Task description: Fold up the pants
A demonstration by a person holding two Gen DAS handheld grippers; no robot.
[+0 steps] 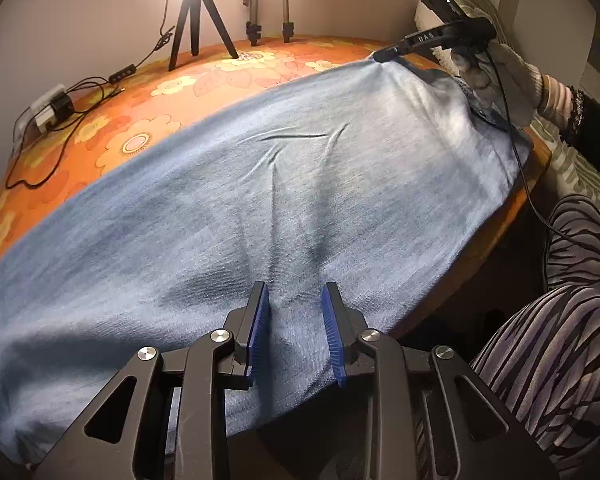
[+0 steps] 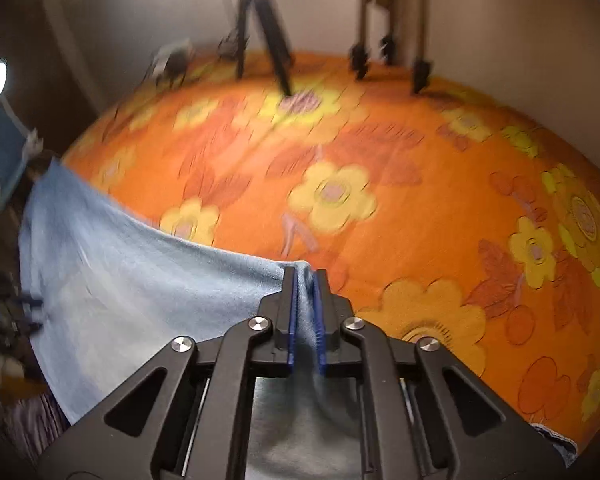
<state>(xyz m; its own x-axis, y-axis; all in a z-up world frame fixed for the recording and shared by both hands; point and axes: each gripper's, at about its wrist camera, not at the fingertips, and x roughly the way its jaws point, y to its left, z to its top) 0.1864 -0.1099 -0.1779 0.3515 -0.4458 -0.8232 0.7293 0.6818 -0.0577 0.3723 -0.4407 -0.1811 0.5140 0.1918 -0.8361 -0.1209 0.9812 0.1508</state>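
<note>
Light blue denim pants [image 1: 260,184] lie spread along the near side of a table under an orange flowered cloth [image 1: 140,120]. My left gripper [image 1: 296,308] hovers over the near edge of the pants. Its blue pads [image 1: 260,328] stand apart with flat denim showing between them, so it is open. My right gripper [image 1: 380,56], held in a gloved hand [image 1: 500,76], pinches the far right end of the pants. In the right wrist view the right gripper [image 2: 304,274] is shut on the edge of the pants [image 2: 120,280], with fabric squeezed between its pads.
A black tripod [image 1: 198,20] and silver tripod legs [image 1: 270,8] stand at the back of the table. A cable [image 1: 122,74] and a plug box [image 1: 48,114] lie at the back left. The person's striped trouser leg [image 1: 560,340] is beside the right table edge [image 1: 540,152].
</note>
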